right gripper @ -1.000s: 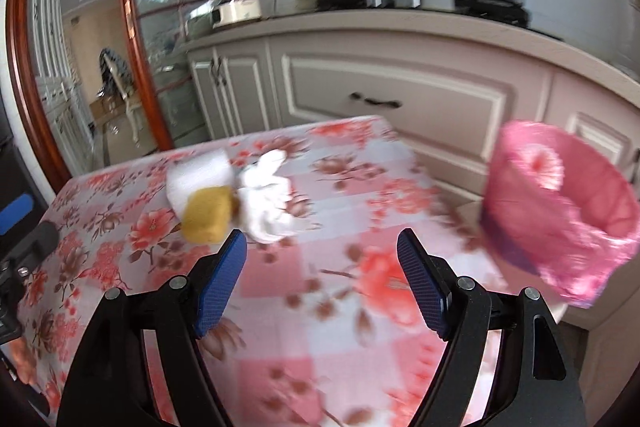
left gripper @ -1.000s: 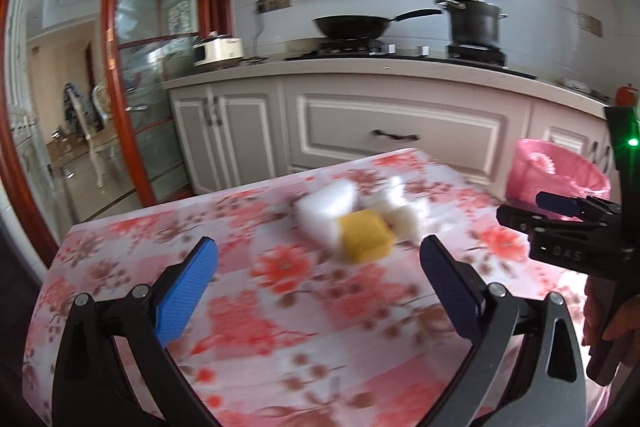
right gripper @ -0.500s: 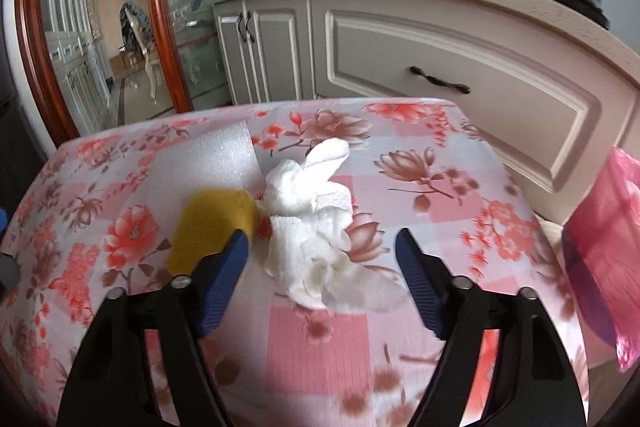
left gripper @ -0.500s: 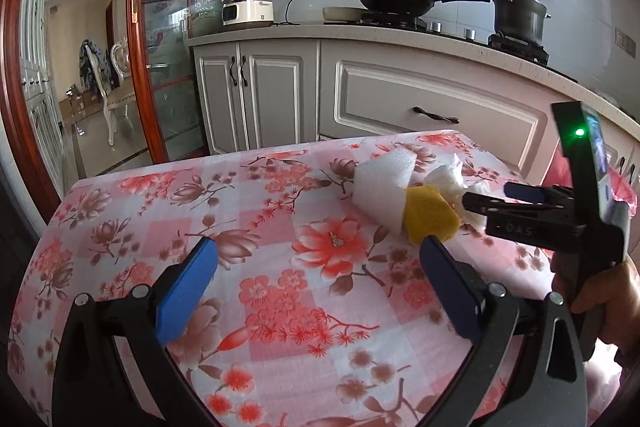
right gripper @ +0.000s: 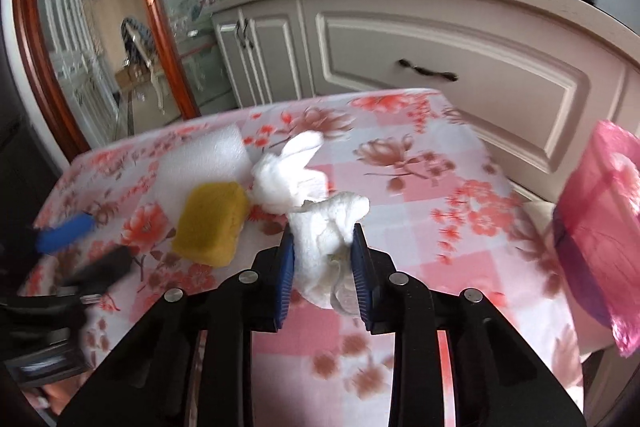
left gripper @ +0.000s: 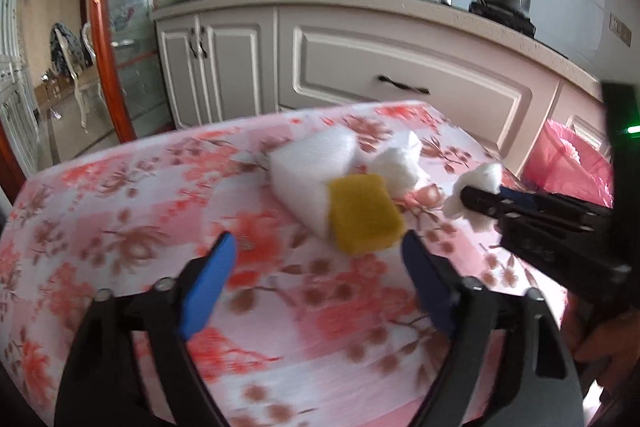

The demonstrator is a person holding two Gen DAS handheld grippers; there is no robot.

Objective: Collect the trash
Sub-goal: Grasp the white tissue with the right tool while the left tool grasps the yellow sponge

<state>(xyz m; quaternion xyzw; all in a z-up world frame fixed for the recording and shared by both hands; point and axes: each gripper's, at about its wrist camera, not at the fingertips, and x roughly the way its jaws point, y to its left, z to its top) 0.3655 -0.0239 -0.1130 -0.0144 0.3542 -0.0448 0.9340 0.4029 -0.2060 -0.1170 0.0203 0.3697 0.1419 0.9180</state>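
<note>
Kitchen, floral tablecloth [right gripper: 400, 187] | crumpled white tissue [right gripper: 328, 227] pinched in right gripper [right gripper: 323, 255], near table centre | second tissue [right gripper: 288, 171], yellow sponge [right gripper: 212, 223], white foam [right gripper: 200, 159] to its left | left gripper [left gripper: 316, 279] spread, holding nothing, near the sponge | pink-lined bin [right gripper: 600, 227] far right.

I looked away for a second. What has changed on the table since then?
The right claw closed on one crumpled tissue, which it had only straddled. The left claw, open, moved nearer the yellow sponge. Sponge, white foam sheet, second tissue and pink-bagged bin stayed put.
</note>
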